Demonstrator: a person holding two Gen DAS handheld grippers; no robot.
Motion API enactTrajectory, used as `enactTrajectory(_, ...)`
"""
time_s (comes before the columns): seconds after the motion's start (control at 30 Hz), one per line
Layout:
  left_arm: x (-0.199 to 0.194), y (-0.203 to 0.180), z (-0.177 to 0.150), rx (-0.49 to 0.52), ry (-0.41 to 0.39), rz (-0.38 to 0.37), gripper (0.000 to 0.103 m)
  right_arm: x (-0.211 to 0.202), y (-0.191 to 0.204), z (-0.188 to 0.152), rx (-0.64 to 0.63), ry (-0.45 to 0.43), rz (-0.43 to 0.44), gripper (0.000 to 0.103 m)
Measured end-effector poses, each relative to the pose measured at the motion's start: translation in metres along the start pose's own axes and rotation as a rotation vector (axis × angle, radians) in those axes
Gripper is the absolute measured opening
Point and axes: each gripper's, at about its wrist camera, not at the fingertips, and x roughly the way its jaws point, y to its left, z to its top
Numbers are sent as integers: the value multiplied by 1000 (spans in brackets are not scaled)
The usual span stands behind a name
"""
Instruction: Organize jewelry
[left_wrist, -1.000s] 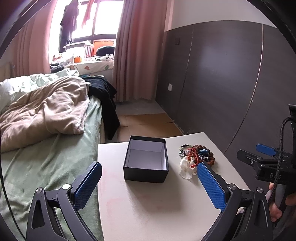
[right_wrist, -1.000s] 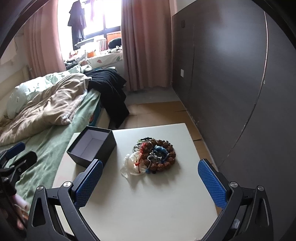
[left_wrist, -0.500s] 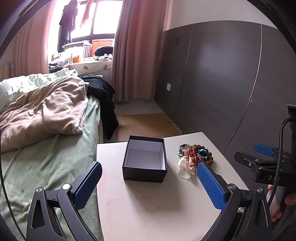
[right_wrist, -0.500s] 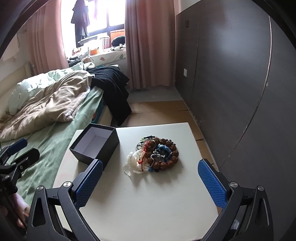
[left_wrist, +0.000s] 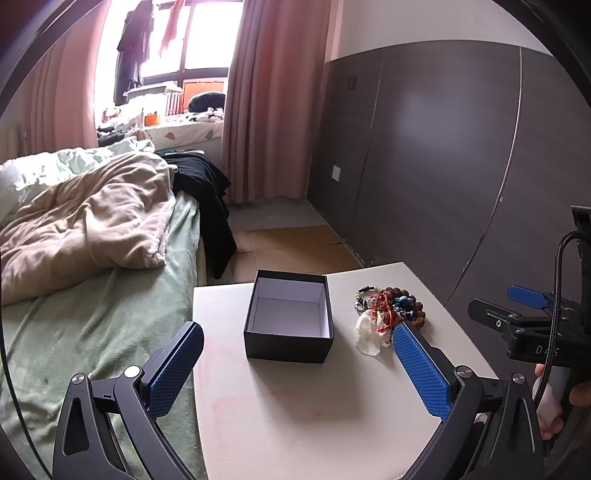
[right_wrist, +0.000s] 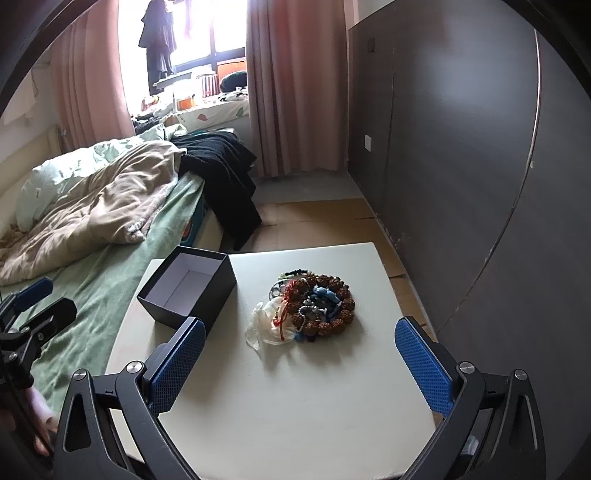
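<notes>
1. Both grippers, left (left_wrist: 295, 363) and right (right_wrist: 299, 354), gape wide, their blue dimpled pads holding nothing.
2. Square black box (right_wrist: 188, 286), white-lined, sits at 10 o'clock.
3. Beaded jewelry (right_wrist: 314, 306) coils beside it on the smooth table (right_wrist: 295, 406).

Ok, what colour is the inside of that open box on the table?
White inside, black outside; the box shows its lining best in the left wrist view.

A home bedroom: unmade bed (left_wrist: 92, 258); pink curtains (left_wrist: 273, 99); window (left_wrist: 199, 40).
</notes>
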Motion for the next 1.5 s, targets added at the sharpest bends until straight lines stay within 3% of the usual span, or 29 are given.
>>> enactTrajectory(0.77, 1, 0, 3, -2, -10, -6, 102, -4, -3, 2, 20, -17, -12, 103)
enactTrajectory(1.2, 23, -13, 12, -8, -2, -49, 102, 10, -37, 10, 123, 2, 12, 103)
enactTrajectory(1.33, 34, -19, 12, -7, 5, -64, 101, 29, -47, 9, 151, 66, 29, 93)
enactTrajectory(1.5, 52, -30, 11, 0, 40, -104, 91, 50, -67, 6, 250, 147, 86, 93)
